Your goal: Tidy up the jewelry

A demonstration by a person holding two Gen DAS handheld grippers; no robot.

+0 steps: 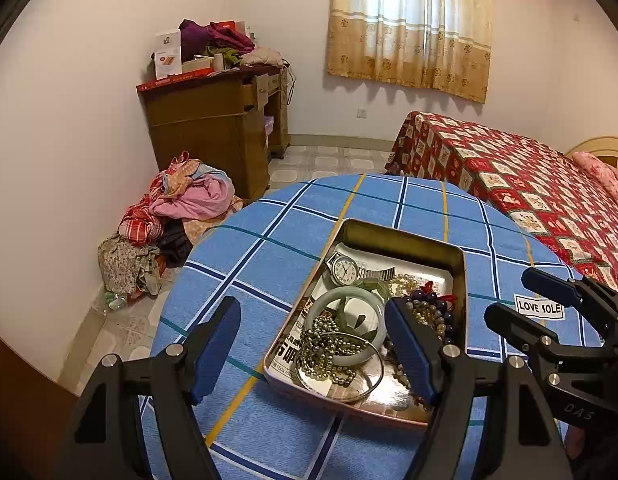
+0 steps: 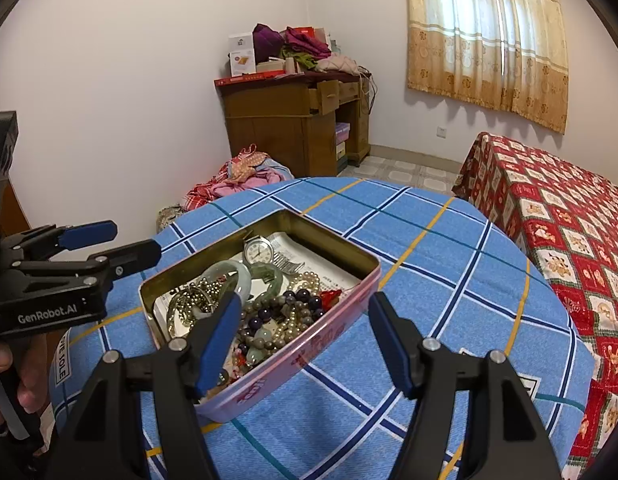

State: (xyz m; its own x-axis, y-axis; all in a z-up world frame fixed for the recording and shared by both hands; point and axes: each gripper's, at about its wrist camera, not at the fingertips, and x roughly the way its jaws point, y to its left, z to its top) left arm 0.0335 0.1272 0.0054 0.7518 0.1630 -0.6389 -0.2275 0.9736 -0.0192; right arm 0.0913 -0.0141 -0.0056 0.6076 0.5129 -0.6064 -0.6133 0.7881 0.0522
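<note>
An open tin (image 1: 461,268) (image 2: 373,266), pink outside and gold inside, sits on the blue checked tablecloth. In it lie a wristwatch (image 1: 343,270) (image 2: 258,251), a pale jade bangle (image 1: 329,294) (image 2: 233,270), dark gold bead strands (image 1: 329,354) (image 2: 193,296), a purple bead bracelet (image 1: 429,300) (image 2: 301,298) and pearls (image 1: 405,282) (image 2: 309,280). My left gripper (image 1: 313,352) (image 2: 133,240) hovers open over the tin's left part, holding nothing. Over the tin's near right corner my right gripper (image 2: 305,340) (image 1: 513,296) stands open, its jaws wide and empty.
The round table (image 1: 269,248) has its cloth hanging over the edge, with a "LOVE SOLE" label (image 1: 539,307) at the right. A bed with a red quilt (image 1: 509,184) stands to the right. A wooden desk (image 1: 213,128) and a clothes pile (image 1: 181,208) are behind. A hand (image 2: 13,368) grips the left handle.
</note>
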